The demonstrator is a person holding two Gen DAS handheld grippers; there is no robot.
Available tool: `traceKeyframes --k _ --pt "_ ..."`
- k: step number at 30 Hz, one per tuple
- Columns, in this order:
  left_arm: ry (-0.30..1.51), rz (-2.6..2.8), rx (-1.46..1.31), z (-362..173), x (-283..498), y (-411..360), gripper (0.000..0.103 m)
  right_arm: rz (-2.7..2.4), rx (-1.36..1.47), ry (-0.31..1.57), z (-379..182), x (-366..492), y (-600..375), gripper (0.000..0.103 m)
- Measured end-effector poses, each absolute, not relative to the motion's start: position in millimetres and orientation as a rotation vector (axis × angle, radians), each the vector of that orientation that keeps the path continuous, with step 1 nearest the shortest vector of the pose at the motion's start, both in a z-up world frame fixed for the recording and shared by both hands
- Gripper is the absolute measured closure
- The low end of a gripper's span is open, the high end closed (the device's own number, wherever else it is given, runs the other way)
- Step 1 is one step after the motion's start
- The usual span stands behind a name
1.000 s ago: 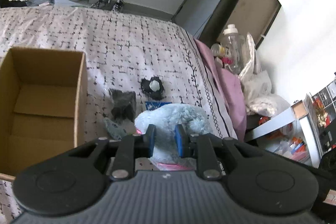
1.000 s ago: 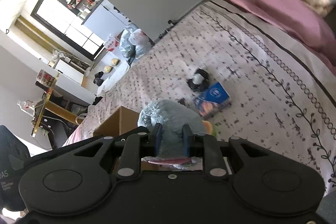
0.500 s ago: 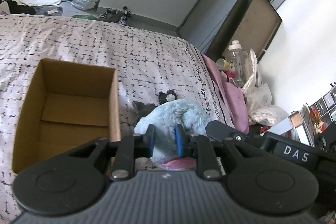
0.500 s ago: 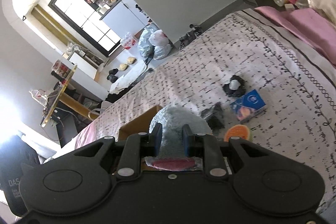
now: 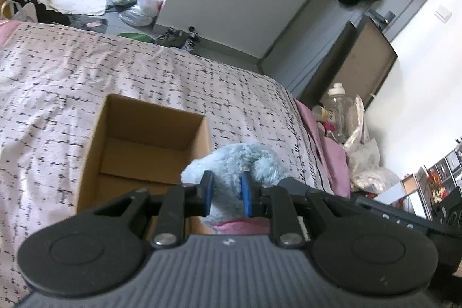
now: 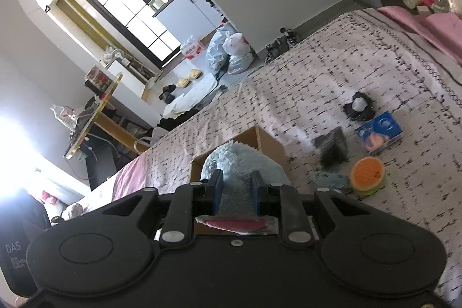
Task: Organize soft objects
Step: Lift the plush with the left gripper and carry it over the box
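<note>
A fluffy light-blue plush toy (image 5: pixel 236 160) is held in the air by both grippers. My left gripper (image 5: pixel 226 194) is shut on one part of it. My right gripper (image 6: pixel 236 192) is shut on the same plush toy (image 6: pixel 245 163). The toy hangs above the right edge of an open, empty cardboard box (image 5: pixel 144 146) on the bed; the box (image 6: pixel 268 143) shows partly behind the toy in the right wrist view. On the bed lie an orange round soft item (image 6: pixel 367 172), a dark grey cloth (image 6: pixel 332 149), a black and white piece (image 6: pixel 359 105) and a blue packet (image 6: pixel 378 132).
The bed has a pink patterned cover (image 5: pixel 72 71). A bedside stand with a bottle (image 5: pixel 336 103) and bags is at the right. Shoes and plastic bags (image 5: pixel 138 2) lie on the floor beyond the bed. The other gripper's body (image 5: pixel 375 212) is close at the right.
Both grippers have lifted the plush toy off the bed and carried it left toward the box. The box now sits more central in the left wrist view.
</note>
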State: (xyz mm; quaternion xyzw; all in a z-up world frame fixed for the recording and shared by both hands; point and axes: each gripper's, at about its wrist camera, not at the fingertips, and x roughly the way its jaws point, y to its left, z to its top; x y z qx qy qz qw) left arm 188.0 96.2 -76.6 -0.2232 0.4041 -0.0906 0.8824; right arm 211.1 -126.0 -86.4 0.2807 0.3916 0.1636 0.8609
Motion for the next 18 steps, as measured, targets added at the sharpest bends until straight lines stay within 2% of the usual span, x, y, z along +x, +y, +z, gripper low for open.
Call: traceKeyframes --k 18 --pt "0.875 -0.082 -0.485 -109 187 152 0.084 0.375 0.557 0.924 -126 219 -63 0.082"
